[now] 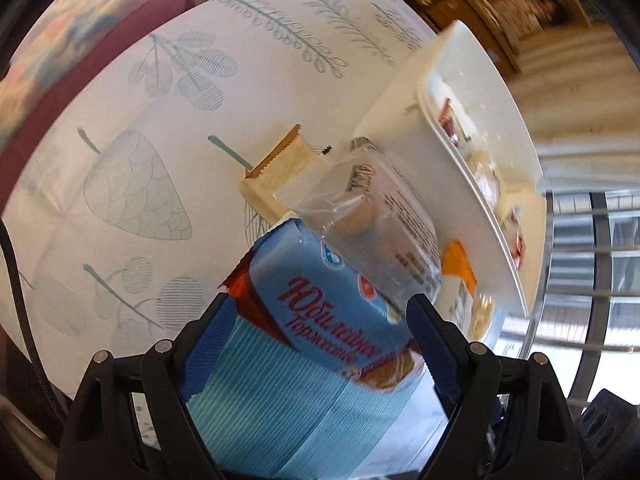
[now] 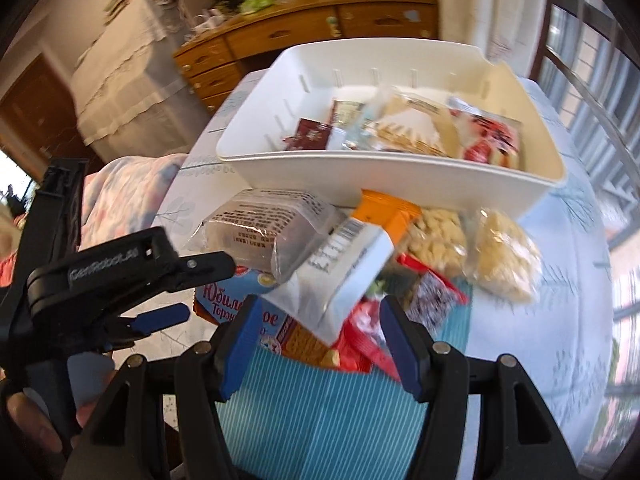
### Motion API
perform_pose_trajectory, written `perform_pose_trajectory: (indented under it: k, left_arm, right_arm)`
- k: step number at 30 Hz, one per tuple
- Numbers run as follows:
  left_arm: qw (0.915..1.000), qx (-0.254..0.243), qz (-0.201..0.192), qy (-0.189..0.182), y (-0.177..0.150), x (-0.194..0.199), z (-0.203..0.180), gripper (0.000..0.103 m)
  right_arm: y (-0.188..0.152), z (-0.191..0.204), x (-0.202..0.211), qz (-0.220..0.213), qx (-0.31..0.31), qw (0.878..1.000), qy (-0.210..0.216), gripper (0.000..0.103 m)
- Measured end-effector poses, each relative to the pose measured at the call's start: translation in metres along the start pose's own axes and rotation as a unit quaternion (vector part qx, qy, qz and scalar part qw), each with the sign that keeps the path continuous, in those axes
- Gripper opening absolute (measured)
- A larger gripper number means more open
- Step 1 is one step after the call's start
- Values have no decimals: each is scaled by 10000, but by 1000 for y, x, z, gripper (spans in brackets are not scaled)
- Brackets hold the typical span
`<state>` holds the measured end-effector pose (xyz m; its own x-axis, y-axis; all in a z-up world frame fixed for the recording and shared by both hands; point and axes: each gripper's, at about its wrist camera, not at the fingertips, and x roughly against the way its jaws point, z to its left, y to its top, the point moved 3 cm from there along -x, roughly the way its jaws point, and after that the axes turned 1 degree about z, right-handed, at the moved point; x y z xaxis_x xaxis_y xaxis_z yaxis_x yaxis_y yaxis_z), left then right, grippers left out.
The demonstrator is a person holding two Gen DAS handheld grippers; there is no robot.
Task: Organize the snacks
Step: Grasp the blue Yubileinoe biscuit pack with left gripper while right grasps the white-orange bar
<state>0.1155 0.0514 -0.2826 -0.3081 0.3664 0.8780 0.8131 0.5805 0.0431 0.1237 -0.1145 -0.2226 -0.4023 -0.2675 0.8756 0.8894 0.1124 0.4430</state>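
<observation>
Snacks (image 2: 352,248) lie piled just ahead of our right hand-held gripper (image 2: 316,332), its jaws parted and empty, nearer than the left hand-held gripper (image 2: 176,292), also parted and empty.

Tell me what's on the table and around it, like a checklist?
Surface: table cloth white with leaf prints; striped blue mat near the tools.
Job's things: white bin partly filled with snacks; loose pile in front, including blue biscuit pack, clear cookie pack, two bags of pale snacks.
Clutter: wrapped beige bar lying apart.
Grippers: left tool open above the biscuit pack; right tool open above the pile.
Cables: black cable at table edge.
Surroundings: wooden dresser, quilt, windows.
</observation>
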Motion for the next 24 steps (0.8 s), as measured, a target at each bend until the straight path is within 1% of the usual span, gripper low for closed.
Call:
perform_pose_trajectory:
  k: [4, 6, 8, 10, 13, 15, 20, 22, 23, 24]
  left_arm:
    - [9993, 184, -320, 57, -1, 0, -1, 87]
    - [9988, 223, -405, 183, 0, -1, 1, 87]
    - [9983, 301, -358, 347, 0, -5, 2, 87]
    - [9979, 450, -284, 368, -2, -10, 4, 87]
    - [9970, 657, -227, 327, -6, -16, 8, 87]
    - [9969, 698, -206, 313, -7, -20, 9, 87]
    - [9959, 828, -246, 265, -8, -24, 9, 87]
    - [9952, 926, -249, 197, -8, -24, 12, 87]
    - [9949, 965, -242, 167, -9, -25, 14, 87]
    - [9948, 981, -229, 158, -9, -26, 15, 87]
  right_arm:
    - [2, -5, -15, 69, 78, 9998, 147, 61]
    - [3, -7, -20, 26, 61, 9996, 273, 61]
    - [4, -8, -24, -38, 66, 9993, 364, 61]
    - [5, -10, -28, -126, 43, 9990, 424, 61]
    - [7, -12, -35, -174, 3, 9985, 509, 61]
    - [8, -14, -39, -138, -37, 9977, 656, 61]
    - [8, -18, -43, -158, -133, 9961, 861, 61]
    - [8, -19, -44, -147, -197, 9952, 950, 59]
    - [8, -20, -43, -138, -222, 9944, 1027, 54]
    - [7, -21, -43, -120, -232, 9939, 1069, 52]
